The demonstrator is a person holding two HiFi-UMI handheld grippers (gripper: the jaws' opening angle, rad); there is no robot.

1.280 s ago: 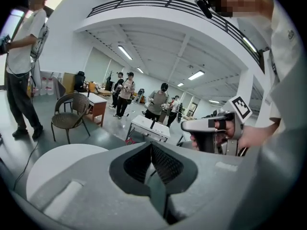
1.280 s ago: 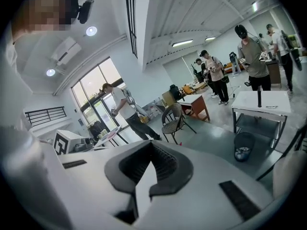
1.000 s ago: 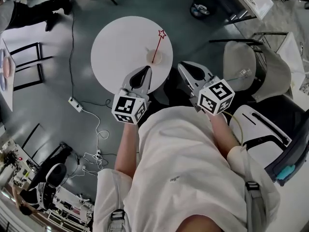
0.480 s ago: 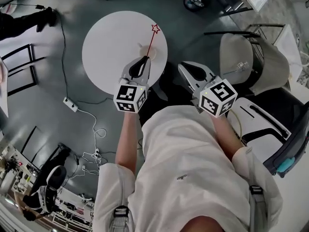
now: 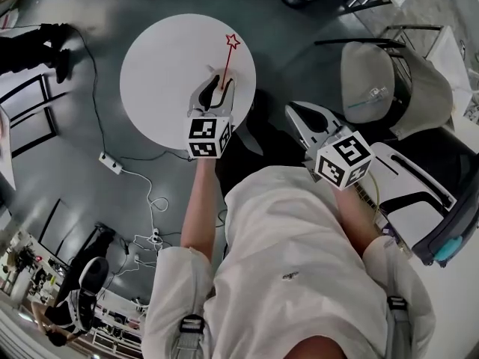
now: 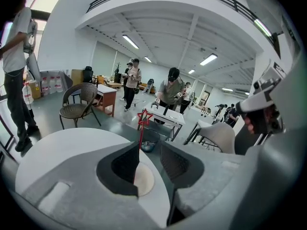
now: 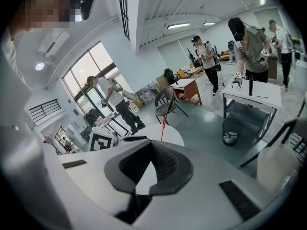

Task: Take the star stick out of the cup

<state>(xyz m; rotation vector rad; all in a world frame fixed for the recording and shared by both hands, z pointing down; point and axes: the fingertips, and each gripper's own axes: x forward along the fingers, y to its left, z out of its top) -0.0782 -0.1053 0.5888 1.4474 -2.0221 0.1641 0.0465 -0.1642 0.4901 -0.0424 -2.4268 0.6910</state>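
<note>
- Thin red star stick [image 5: 227,60] stands in the pale beige cup [image 6: 143,178], near the right edge of the round white table [image 5: 157,66].
- Long axis is close to upright, star end up and foot in the cup. In the left gripper view the top leans slightly right. In the head view it runs from the cup away from me and to the right.
- My left gripper [image 6: 149,150] has just been opening its jaws. They stand apart now, with the stick and the cup between them.
- The stick runs right along the inner face of the left-hand jaw. I can't tell if it touches, but the pads aren't pressing on it.
- In the head view that gripper's body covers most of the cup and the lower shaft. Only the upper shaft and star show past the fingertips.
- My right gripper [image 7: 150,143] is closed with nothing in it. It sits off the table to the right, well apart from the cup.
- A beige-backed chair [image 5: 372,88] is right of the table, near the right gripper.
- A round black bin [image 6: 148,146] sits on the grey floor, in line behind the stick.
- Further back are a brown wicker chair [image 6: 79,103] and a white desk [image 6: 165,115], with people standing around.
- A white power strip [image 5: 111,163] and its cable lie on the floor left of the table.
</note>
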